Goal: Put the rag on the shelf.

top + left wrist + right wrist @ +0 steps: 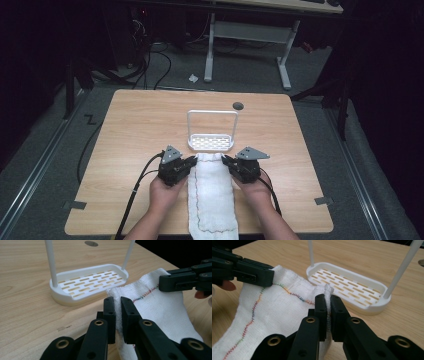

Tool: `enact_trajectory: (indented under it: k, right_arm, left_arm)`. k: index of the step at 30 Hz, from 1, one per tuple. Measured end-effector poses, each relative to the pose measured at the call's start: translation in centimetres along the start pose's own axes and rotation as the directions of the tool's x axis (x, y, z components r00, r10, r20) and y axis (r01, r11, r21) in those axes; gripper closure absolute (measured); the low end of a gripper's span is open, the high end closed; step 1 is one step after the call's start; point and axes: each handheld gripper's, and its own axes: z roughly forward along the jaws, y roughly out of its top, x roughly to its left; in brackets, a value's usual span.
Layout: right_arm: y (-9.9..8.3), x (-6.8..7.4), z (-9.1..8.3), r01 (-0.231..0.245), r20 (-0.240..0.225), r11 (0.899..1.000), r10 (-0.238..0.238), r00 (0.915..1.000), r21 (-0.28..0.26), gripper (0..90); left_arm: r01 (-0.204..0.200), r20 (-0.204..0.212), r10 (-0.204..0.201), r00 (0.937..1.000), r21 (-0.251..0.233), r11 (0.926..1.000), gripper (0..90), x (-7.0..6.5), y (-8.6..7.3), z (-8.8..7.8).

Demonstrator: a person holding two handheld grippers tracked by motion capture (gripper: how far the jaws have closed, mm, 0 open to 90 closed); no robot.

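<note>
Dark floor and cables surround a pale wooden worktop [125, 150], where a white towel [212, 195] with a coloured stitch line lies lengthwise between the person's forearms, its near end reaching the front edge. Just beyond its far end stands a white slotted rack [211, 143] with a tall hoop bar.

Both far corners of the towel are already taken: the left tool [118, 305] is clenched on one corner, cloth pinched between its jaws, and the right tool [328, 302] is clenched on the other — a thin fold stands up between its jaws. Those corners look raised a little off the wood, while the rest of the cloth lies flat.

So the grasp seems done. What is left, by my reading, is the larger part — lifting the towel and draping it over the rack's bar.
</note>
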Motion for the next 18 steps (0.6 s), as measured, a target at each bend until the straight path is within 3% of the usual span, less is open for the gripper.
enact_trajectory:
  k: [4, 9, 18]
  right_arm:
    - [0.8, 0.7, -0.9, 0.045, 0.016, 0.998, -0.044, 0.9989, -0.039, 85.7]
    - [1.6, 1.0, -1.8, 0.055, 0.019, 0.996, -0.054, 0.9984, -0.076, 85.7]
    - [4.2, 0.8, -4.3, 0.058, 0.032, 0.984, -0.054, 0.9981, -0.168, 85.7]
  left_arm:
    - [0.006, -0.018, -0.007, 0.9998, -0.038, 0.9992, 83.3, -0.4, 0.7, -1.0]
    - [0.001, 0.005, -0.001, 1.0, -0.081, 0.9967, 83.3, -0.7, 2.1, -2.0]
    - [-0.063, 0.021, 0.066, 0.9976, -0.155, 0.9859, 83.2, -1.6, 5.3, -3.2]
